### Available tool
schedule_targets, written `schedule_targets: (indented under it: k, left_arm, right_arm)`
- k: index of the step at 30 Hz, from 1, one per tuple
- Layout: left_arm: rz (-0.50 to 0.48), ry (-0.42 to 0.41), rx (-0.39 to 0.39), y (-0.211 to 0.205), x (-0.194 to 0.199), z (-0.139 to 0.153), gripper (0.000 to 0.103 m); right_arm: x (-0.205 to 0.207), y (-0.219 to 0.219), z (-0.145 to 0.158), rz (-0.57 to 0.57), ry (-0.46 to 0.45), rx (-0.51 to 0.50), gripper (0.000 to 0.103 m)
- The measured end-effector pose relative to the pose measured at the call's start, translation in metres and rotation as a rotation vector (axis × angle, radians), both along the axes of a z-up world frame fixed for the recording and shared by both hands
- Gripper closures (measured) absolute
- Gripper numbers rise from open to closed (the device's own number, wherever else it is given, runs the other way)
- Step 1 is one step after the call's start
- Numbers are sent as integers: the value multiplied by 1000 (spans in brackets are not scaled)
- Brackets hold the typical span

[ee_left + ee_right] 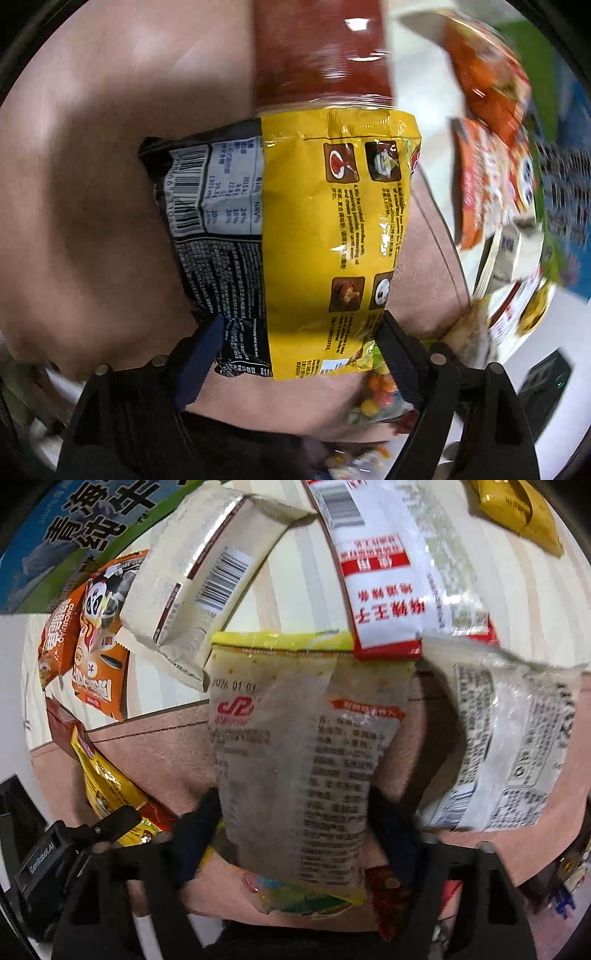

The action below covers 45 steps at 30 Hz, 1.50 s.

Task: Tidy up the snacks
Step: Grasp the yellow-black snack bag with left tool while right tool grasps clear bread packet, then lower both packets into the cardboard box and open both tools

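Observation:
My left gripper (295, 343) is shut on a yellow-and-black noodle packet (295, 229), held back side up over a pinkish-brown tray floor (92, 221). A dark red packet (317, 51) lies beyond it. My right gripper (295, 819) is shut on a pale translucent snack bag (306, 746) with a yellow-green top edge and printed text, held above the pinkish-brown tray (155, 746). The noodle packet (107, 786) and the left gripper (110, 827) also show at the lower left of the right wrist view.
On the striped table (295, 576) lie a cream box with barcode (199, 576), a red-and-white packet (388, 572), orange snack bags (92, 642), a yellow packet (517, 513) and a clear text-covered bag (517, 746). A blue-green box (74, 528) stands at the far left.

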<state>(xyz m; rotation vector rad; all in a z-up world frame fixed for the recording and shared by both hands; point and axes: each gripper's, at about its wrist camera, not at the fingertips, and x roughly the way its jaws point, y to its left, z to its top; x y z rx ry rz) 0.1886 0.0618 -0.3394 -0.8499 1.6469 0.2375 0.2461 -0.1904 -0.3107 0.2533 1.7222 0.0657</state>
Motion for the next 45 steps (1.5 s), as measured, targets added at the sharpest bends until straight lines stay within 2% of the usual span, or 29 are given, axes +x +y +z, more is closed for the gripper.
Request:
schedule_targets:
  k: [3,7,9,11,13,15,17,18,19,21,28,36,40,45]
  left_arm:
    - [-188,-57,112,-19,13,14,27]
    - [-552,-89,272,-47,26,24,27]
    - [-636,-85,320,-53,30,26,25]
    - [-629,-79,320,-58,36,25,23]
    - [-591,-75,339,-61,42,20,18]
    - [-530,-82,357,-39,36,18,17]
    - [-487,-99,367,-38,37,13,17]
    - [-474,-107,370,-36,37,12,17]
    - [-464,-120,374,-37,37,14,18]
    - [-469,-144,379,-31,27,26,20]
    - [-456,-197,356,-15,-12,59,21]
    - [-478,-321,321,-12,-21,135,21]
    - [-498,-431,316,-17,1,191,21]
    - [-524,-547,278,-20,59,247,21]
  right_arm:
    - [2,4,-3,64,-5,-12,40]
    - [-4,7,0,154,-20,-23,41]
    - [-6,3,0,147,-28,-11,38]
    - [-3,-1,0,119,-44,15,32]
    - [-3,-6,-2,99,-47,20,32]
    - [-2,-4,1,93,-46,15,32]
    - [-1,-6,-2,98,-48,7,32]
    - [6,-10,-5,106,-51,-3,35]
    - [3,-5,-2,113,-62,-13,42]
    - [-5,9,8,124,-88,-16,51]
    - [-32,-8,28,120,-123,23,58]
    - [-40,-27,71,111,-214,104,59]
    - [-30,-39,119,90,-314,150,59]
    - [4,-56,184,52,-447,207,59]
